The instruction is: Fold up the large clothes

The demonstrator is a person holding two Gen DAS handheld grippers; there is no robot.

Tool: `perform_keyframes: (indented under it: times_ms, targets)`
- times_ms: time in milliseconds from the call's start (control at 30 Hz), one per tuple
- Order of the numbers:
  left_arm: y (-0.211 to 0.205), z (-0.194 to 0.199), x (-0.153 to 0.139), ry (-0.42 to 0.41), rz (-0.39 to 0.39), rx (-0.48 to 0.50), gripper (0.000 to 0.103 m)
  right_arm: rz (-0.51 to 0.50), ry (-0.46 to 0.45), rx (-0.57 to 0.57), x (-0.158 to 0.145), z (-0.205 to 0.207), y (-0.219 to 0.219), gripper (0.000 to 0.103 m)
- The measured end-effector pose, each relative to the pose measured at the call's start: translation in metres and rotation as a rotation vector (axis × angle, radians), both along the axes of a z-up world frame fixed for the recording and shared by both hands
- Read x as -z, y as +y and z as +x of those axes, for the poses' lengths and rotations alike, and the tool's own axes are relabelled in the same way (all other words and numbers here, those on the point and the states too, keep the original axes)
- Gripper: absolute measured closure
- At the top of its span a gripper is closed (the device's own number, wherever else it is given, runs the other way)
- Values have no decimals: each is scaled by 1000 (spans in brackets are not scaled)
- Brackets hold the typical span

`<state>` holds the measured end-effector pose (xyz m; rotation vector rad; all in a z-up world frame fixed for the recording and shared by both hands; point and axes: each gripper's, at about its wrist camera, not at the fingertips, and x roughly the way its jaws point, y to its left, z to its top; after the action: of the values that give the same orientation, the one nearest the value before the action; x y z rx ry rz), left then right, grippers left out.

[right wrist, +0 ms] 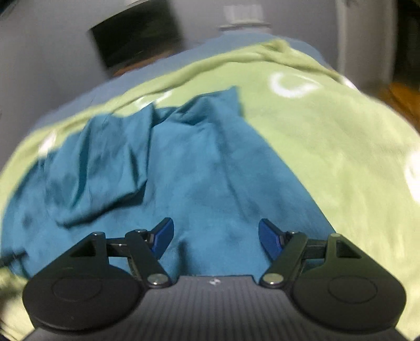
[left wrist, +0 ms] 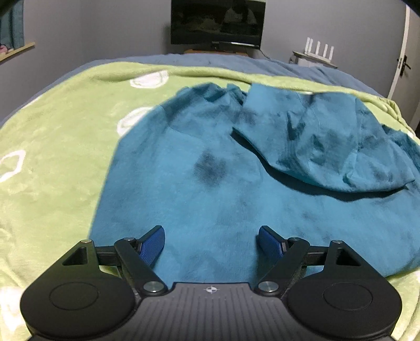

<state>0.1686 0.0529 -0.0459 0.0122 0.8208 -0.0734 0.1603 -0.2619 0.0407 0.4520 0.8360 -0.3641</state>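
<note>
Both sets of tongs, left tongs (left wrist: 211, 242) and right tongs (right wrist: 215, 237), hang open and empty over the teal garment (left wrist: 210, 183), which lies on the green blanket (left wrist: 52, 157) on the bed. I'd pinch an outer edge with each, lift low and lay it flat, since a sleeve (left wrist: 328, 147) already lies folded across at 1 o'clock. Left view shows the TV (left wrist: 218, 22) sharply at 12 o'clock; right view is blurred but shows the garment's right edge.
</note>
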Motion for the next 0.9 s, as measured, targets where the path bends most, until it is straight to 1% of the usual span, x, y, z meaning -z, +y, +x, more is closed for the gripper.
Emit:
perform_keyframes:
  times_ms: [67,100,133,167,233,300,367,400,433,467,500,533,567,600,633,667,700,733,767,800,867,900]
  targets:
    - [10,-5,-8,-36,6,-52,18,62,0,84,-3,-16,-7,30]
    - [18,-8,-12,-56,-10,-84,16,73,4,128,-5,-23,-10,30]
    - [28,-11,-14,-71,-40,-118,13,77,12,183,-6,-30,-12,28]
    - [40,-13,-15,-79,-77,-162,12,92,17,234,-6,-35,-16,25]
    - [60,-12,-13,-63,-130,-238,12,149,35,307,1,-38,-22,24]
    - [78,-6,-3,-9,-187,-301,14,209,72,356,11,-36,-29,24]
    - [90,1,10,61,-254,-313,24,257,92,372,22,-30,-32,24]
    - [93,3,15,85,-285,-303,27,271,110,381,28,-26,-33,24]
    - [96,5,18,95,-317,-292,34,281,127,395,34,-20,-35,24]
    - [99,5,21,99,-348,-283,44,287,133,408,38,-17,-36,24]
    - [102,6,23,107,-381,-276,48,301,121,426,42,-16,-38,24]
    - [104,6,24,113,-395,-278,53,319,101,448,47,-15,-39,24]
    - [108,6,25,116,-405,-275,62,336,74,471,51,-17,-40,24]
    - [109,6,25,120,-421,-266,68,349,38,495,53,-19,-39,27]
    - [109,6,26,122,-430,-258,75,359,-20,525,52,-24,-39,33]
    - [108,5,25,119,-433,-250,81,374,-68,529,51,-29,-38,49]
    - [108,4,24,116,-434,-246,82,372,-93,531,49,-31,-37,59]
    - [107,5,23,114,-434,-245,85,374,-111,526,46,-34,-37,64]
    - [106,3,22,111,-435,-243,88,380,-133,524,44,-36,-36,74]
    - [106,0,20,111,-438,-242,89,389,-151,530,42,-39,-37,79]
    - [105,-8,13,106,-452,-229,91,416,-209,561,37,-50,-42,83]
    - [103,-14,7,97,-450,-210,91,427,-229,575,36,-55,-44,83]
